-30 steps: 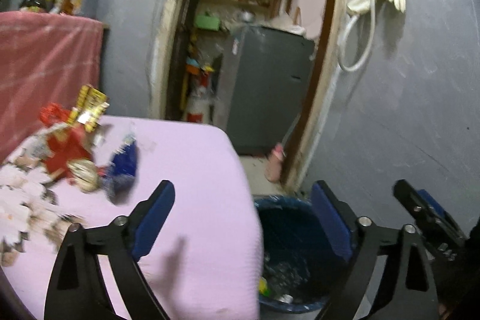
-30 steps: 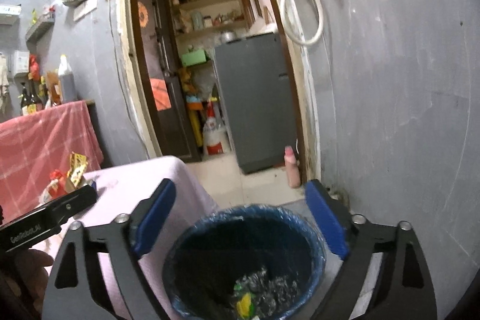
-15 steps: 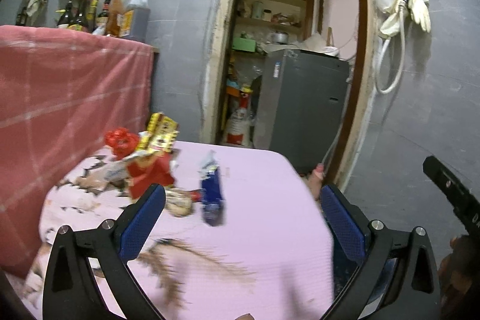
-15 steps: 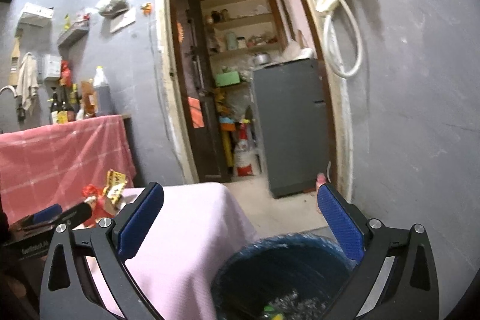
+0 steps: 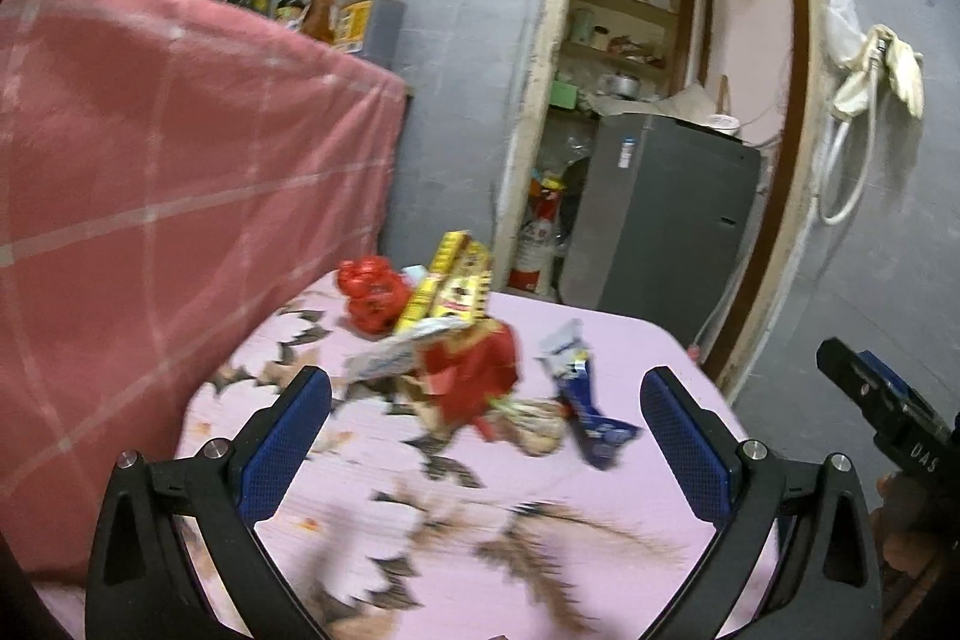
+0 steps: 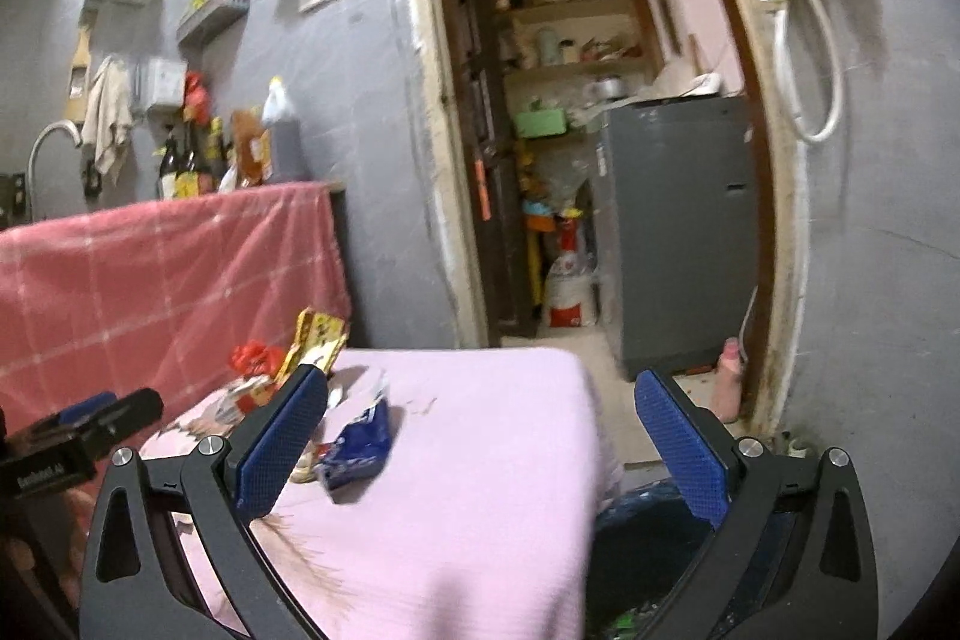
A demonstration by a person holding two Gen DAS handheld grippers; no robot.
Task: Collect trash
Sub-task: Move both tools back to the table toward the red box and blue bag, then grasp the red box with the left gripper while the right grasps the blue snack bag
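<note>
Wrappers are waiting in a pile on the pink tablecloth (image 5: 600, 568): red wrapper (image 5: 369, 289), yellow packet (image 5: 456, 280), blue wrapper (image 5: 591, 415). Left gripper (image 5: 486, 430) and right gripper (image 6: 480, 436) are both gaping empty. Trash bin (image 6: 636, 526), lower right, is already holding scraps.

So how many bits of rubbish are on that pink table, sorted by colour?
Red: 2, a crumpled bag and a wrapper
Yellow: 1, a snack packet
Blue: 1, a wrapper
White or silver: 1, a wrapper
Tan: 1, a crumpled piece
Total: 6 that I can tell apart; the pile is blurred and overlapping, so more may hide in it.
</note>
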